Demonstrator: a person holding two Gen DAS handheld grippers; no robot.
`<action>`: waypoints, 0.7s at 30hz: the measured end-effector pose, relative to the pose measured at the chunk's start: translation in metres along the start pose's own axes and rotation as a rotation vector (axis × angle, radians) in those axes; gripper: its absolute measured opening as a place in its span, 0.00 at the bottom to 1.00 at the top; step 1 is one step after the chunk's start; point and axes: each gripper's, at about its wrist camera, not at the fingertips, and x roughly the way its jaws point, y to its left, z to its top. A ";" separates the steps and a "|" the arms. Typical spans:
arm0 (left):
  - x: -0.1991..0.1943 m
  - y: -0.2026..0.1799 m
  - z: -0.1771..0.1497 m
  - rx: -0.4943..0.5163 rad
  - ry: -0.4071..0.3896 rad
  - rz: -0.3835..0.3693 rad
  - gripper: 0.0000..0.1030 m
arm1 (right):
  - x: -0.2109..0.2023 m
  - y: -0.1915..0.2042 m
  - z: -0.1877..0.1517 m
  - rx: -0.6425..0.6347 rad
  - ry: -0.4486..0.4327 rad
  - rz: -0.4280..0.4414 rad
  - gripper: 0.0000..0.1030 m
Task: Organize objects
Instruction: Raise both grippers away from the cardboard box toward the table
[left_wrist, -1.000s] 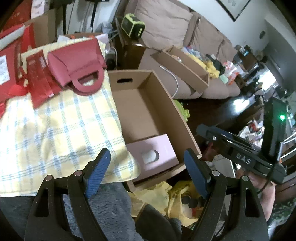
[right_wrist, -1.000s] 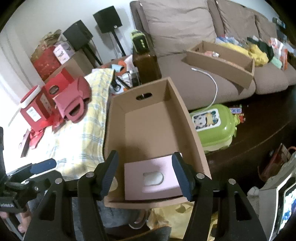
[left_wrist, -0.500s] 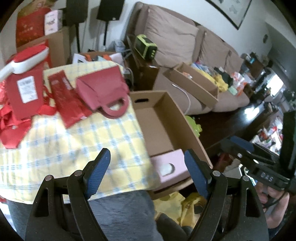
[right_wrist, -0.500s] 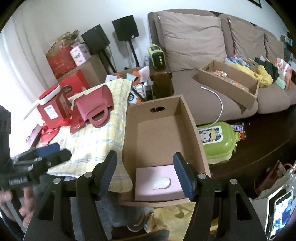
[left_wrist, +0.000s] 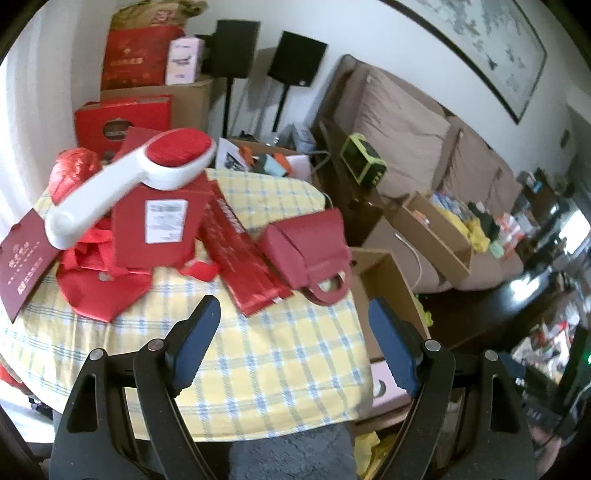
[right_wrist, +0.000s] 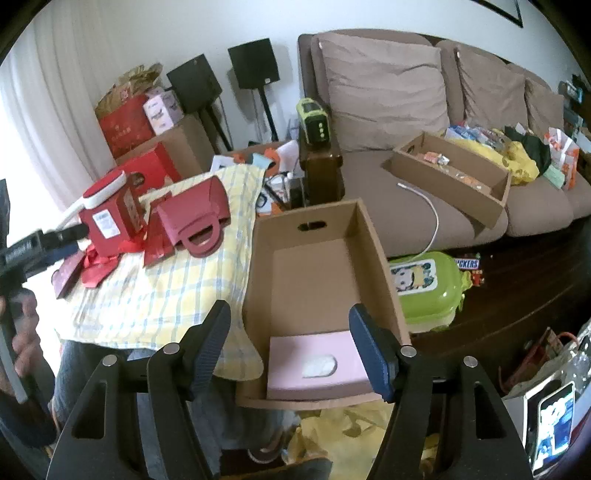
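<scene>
A pile of red things lies on a yellow checked cloth (left_wrist: 280, 354): a dark red handbag-shaped box (left_wrist: 314, 247), a flat red packet (left_wrist: 240, 251), a red box (left_wrist: 155, 229) with a white and red lint brush (left_wrist: 129, 181) on it. My left gripper (left_wrist: 295, 343) is open and empty, above the cloth's near part. A brown cardboard box (right_wrist: 314, 280) beside the cloth holds a pink box (right_wrist: 317, 365). My right gripper (right_wrist: 291, 347) is open and empty above the pink box. The handbag box (right_wrist: 195, 218) also shows in the right wrist view.
A brown sofa (right_wrist: 406, 110) with a shallow cardboard tray (right_wrist: 450, 173) stands behind. A green lidded case (right_wrist: 428, 288) lies on the dark floor right of the box. Speakers (right_wrist: 251, 62) and red gift boxes (left_wrist: 136, 59) stand at the back wall.
My left gripper has swung left, from over the cardboard box to over the cloth and the red pile. My right gripper has drawn back and up from the pink box. Both stayed open.
</scene>
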 end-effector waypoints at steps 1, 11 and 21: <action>-0.001 0.004 0.002 -0.009 -0.007 -0.002 0.78 | 0.002 0.002 -0.001 -0.005 0.005 -0.001 0.66; -0.020 0.014 0.009 -0.012 -0.066 -0.036 0.78 | 0.007 0.028 -0.030 -0.026 0.049 -0.012 0.66; -0.045 0.053 0.026 -0.052 -0.134 -0.015 0.78 | -0.002 0.053 -0.041 -0.007 0.064 -0.016 0.68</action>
